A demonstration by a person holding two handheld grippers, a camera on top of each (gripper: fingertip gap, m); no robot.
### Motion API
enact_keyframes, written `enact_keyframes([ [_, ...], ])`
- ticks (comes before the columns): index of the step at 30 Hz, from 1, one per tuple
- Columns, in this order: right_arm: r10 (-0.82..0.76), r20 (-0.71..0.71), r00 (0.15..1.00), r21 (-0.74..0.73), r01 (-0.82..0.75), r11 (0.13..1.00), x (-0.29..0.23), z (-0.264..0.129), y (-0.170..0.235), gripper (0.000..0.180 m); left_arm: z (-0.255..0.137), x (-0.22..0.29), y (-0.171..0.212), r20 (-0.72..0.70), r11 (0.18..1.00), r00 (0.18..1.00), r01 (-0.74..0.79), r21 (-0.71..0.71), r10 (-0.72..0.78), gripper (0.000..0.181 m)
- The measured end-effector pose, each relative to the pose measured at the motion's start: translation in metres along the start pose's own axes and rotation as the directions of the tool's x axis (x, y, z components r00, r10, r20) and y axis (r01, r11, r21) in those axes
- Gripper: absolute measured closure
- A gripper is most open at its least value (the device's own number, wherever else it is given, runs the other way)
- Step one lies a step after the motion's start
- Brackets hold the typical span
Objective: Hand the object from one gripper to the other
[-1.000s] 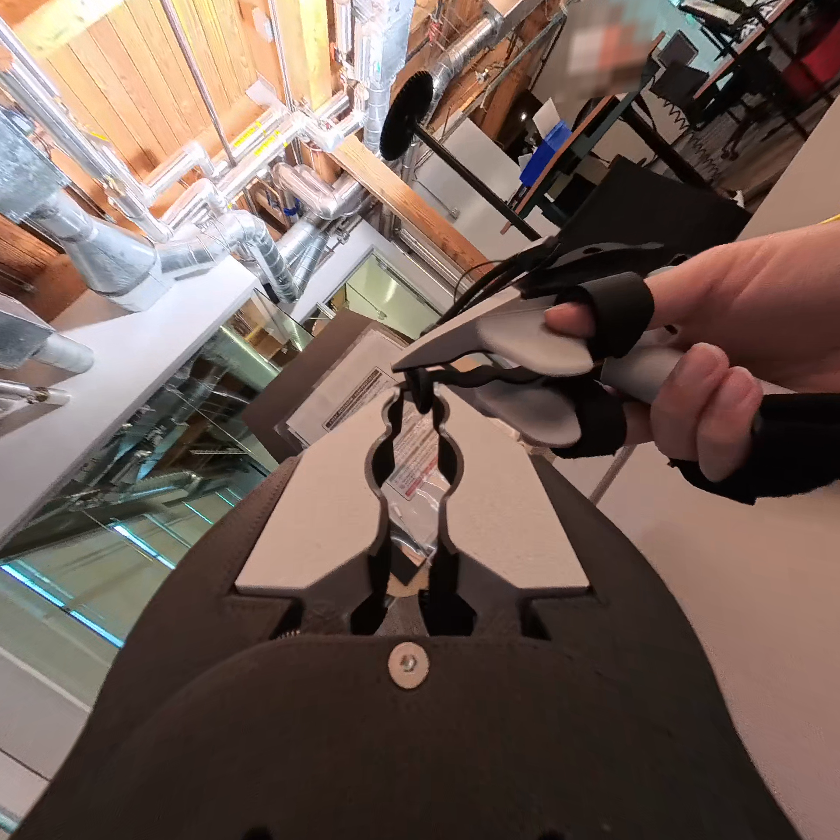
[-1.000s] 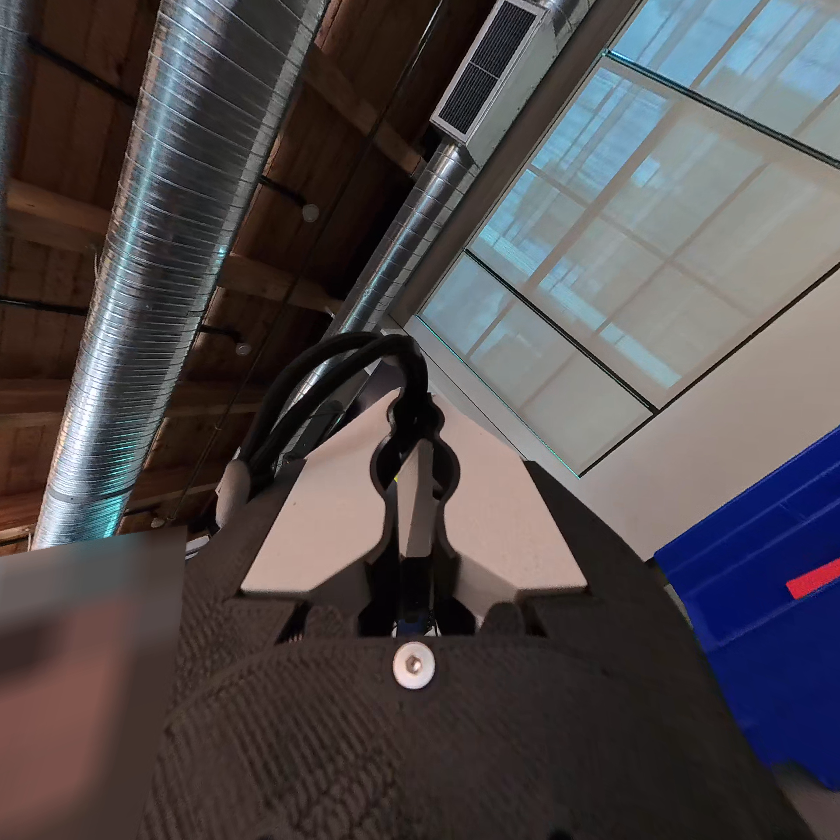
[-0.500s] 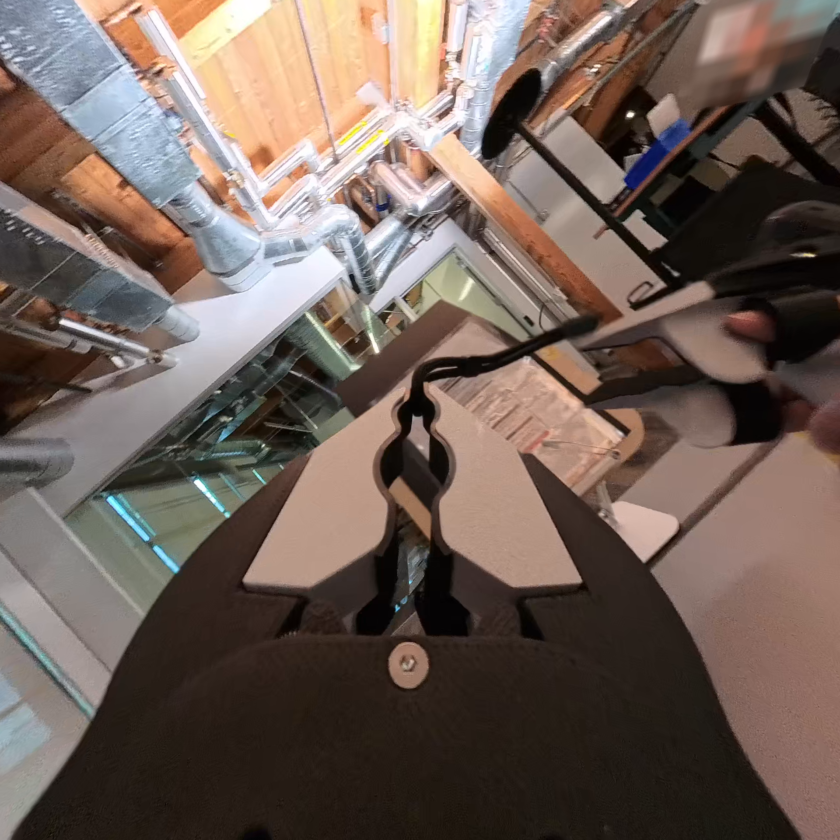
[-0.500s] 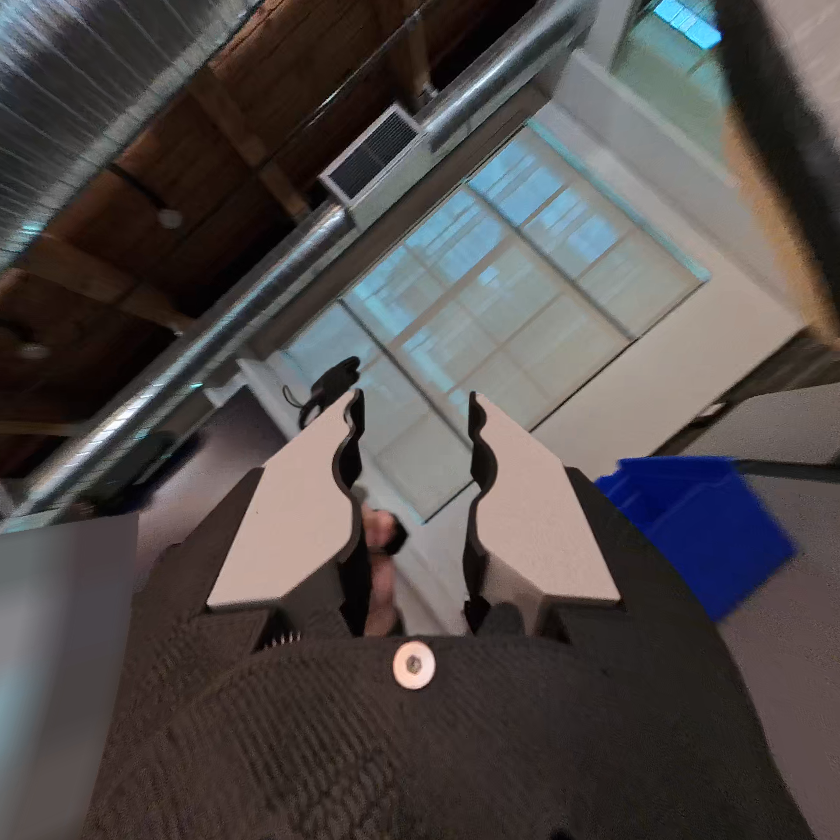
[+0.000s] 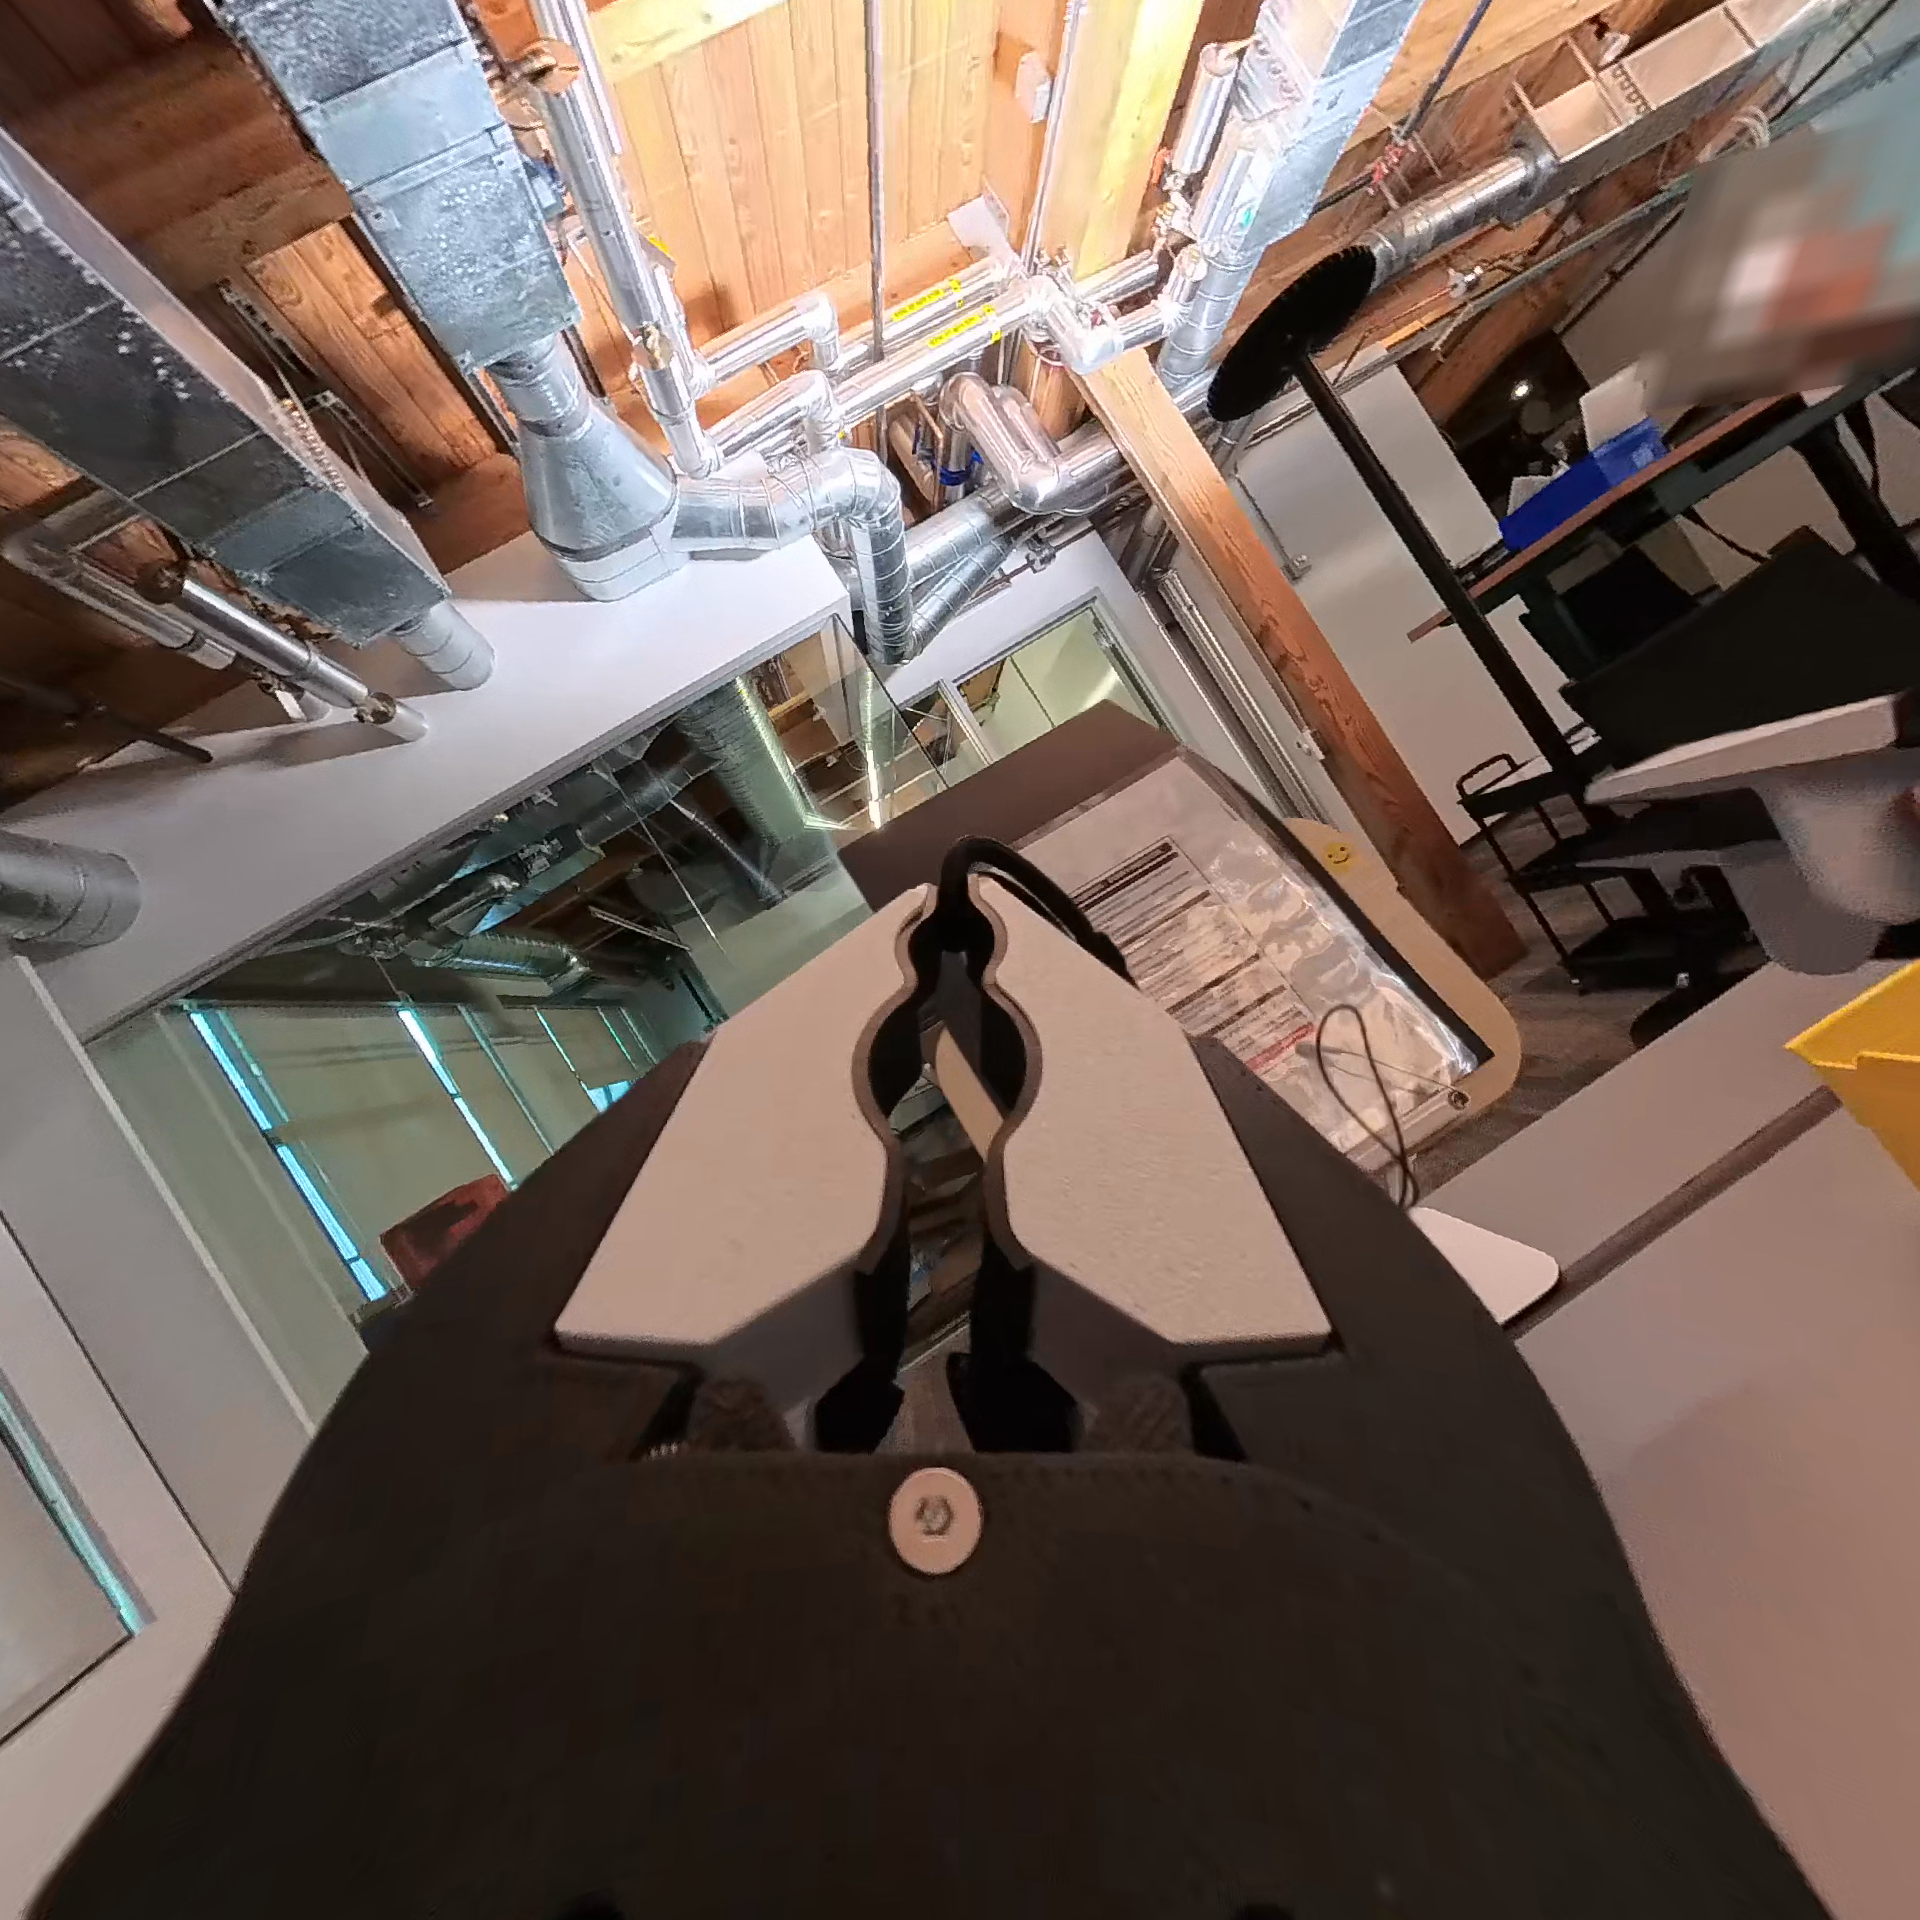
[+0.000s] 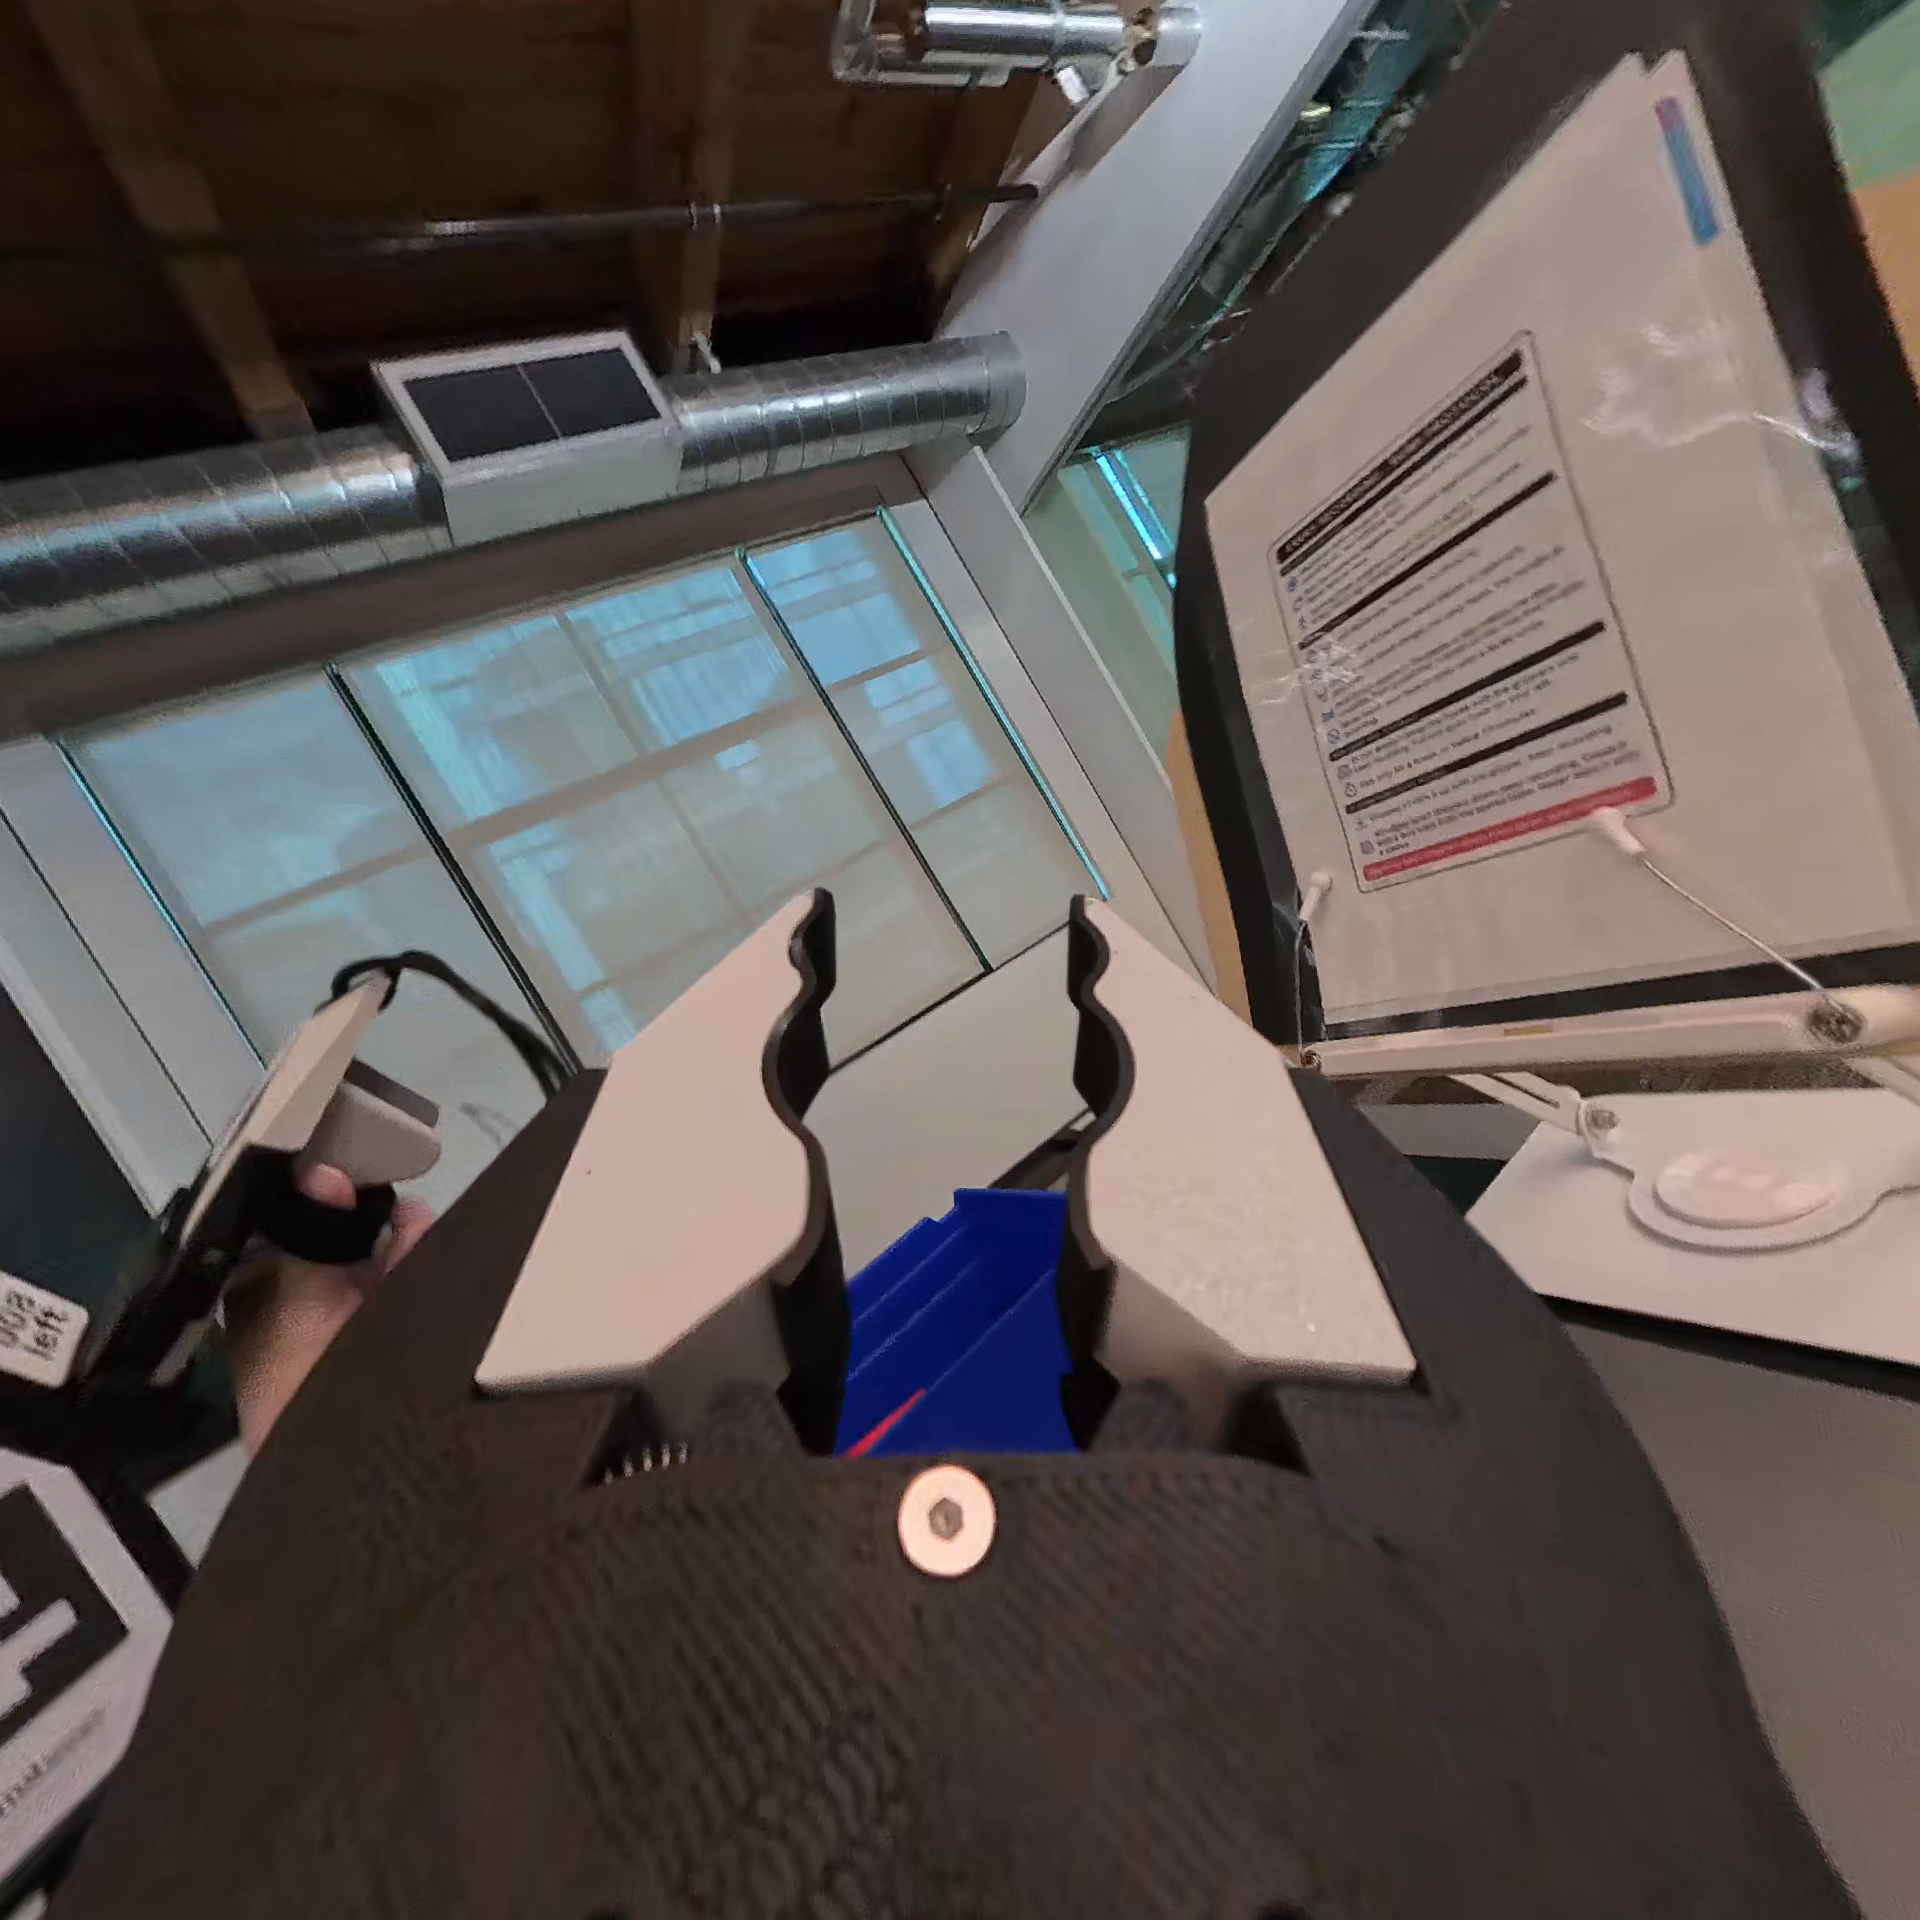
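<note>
The object is a thin black cable [image 5: 1023, 881]. My left gripper [image 5: 956, 920] is shut on it, and the cable loops out over the fingertips and trails down to the right. In the right wrist view the left gripper [image 6: 358, 1003] shows at the left, held by a hand, with the cable [image 6: 457, 977] hanging from its tip. My right gripper [image 6: 951, 914] is open and empty, well apart from the cable. Its blurred fingers [image 5: 1756, 764] show at the right edge of the left wrist view.
A blue bin [image 6: 956, 1309] lies beyond the right gripper. A black board with a printed sheet [image 6: 1507, 623] stands on a white stand [image 6: 1714, 1216] at the right. A yellow bin [image 5: 1870, 1070] sits on the grey table [image 5: 1714, 1455]. There is about 25 cm between the tips of the two grippers.
A second ago both grippers were shut on the cable. The right gripper has opened, let go and drawn away to the right. The left gripper keeps the cable.
</note>
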State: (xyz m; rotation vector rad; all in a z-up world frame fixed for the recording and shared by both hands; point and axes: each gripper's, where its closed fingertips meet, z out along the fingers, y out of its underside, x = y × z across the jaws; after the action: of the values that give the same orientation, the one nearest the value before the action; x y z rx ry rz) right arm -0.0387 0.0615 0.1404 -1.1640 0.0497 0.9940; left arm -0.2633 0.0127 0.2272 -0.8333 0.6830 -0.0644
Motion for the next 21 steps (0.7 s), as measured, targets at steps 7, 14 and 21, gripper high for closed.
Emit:
enact_keyframes([
  [7,-0.194,0.251,0.948,-0.151,0.236,0.960,-0.079,0.015,0.035,0.139,0.012,0.047,-0.003,-0.091,0.996,0.992,-0.091,-0.010,0.090,0.181],
  [14,-0.232,0.386,0.893,-0.291,0.357,0.888,-0.112,0.015,0.075,0.140,0.015,0.081,-0.010,-0.168,0.994,0.979,-0.113,0.009,0.112,0.180],
  [21,-0.272,0.426,0.863,-0.325,0.427,0.844,-0.115,0.011,0.086,0.178,0.012,0.096,-0.020,-0.223,0.996,0.971,-0.076,0.044,0.084,0.180],
])
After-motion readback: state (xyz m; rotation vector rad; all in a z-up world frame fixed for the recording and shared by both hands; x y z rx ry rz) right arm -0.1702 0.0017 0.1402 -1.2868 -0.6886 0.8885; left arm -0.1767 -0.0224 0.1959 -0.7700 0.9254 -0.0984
